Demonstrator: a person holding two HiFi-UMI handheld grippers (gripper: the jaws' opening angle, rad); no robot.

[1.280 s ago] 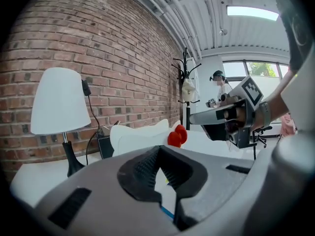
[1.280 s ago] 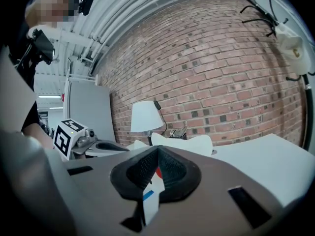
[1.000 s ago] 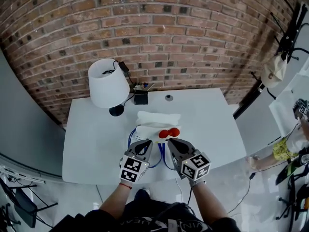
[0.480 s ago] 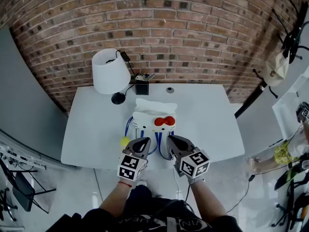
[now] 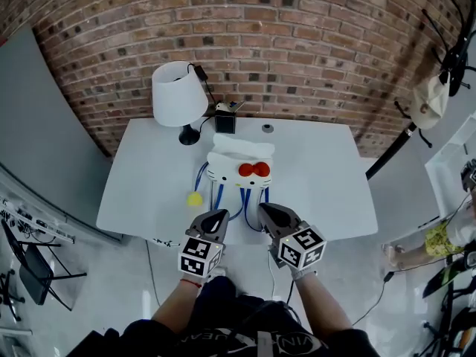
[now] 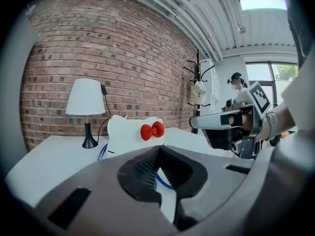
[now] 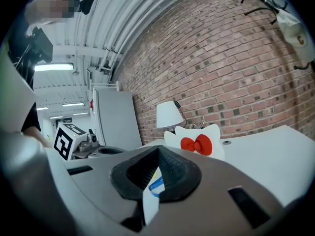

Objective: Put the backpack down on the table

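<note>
A white cat-face backpack (image 5: pixel 239 166) with a red bow (image 5: pixel 253 170) rests on the white table (image 5: pixel 149 177), and its blue straps (image 5: pixel 242 203) trail toward the front edge. Both grippers hover at that front edge, short of the bag. My left gripper (image 5: pixel 216 216) is shut with nothing between its fingers. My right gripper (image 5: pixel 265 209) is shut too and holds nothing. The left gripper view shows the backpack (image 6: pixel 135 132) beyond the shut left gripper (image 6: pixel 157 149), with the right gripper (image 6: pixel 216 122) beside it. In the right gripper view, the backpack (image 7: pixel 197 141) sits ahead of the right gripper (image 7: pixel 158 149).
A white table lamp (image 5: pixel 178 95) stands at the back left, with a small black box (image 5: pixel 224 123) and a round disc (image 5: pixel 267 129) along the brick wall. A yellow ball (image 5: pixel 194 198) lies left of the straps. A coat rack (image 5: pixel 446 50) stands at the far right.
Both grippers have drawn back from above the straps to the table's front edge. The backpack stays on the table, now farther from them. The yellow ball has come into view.
</note>
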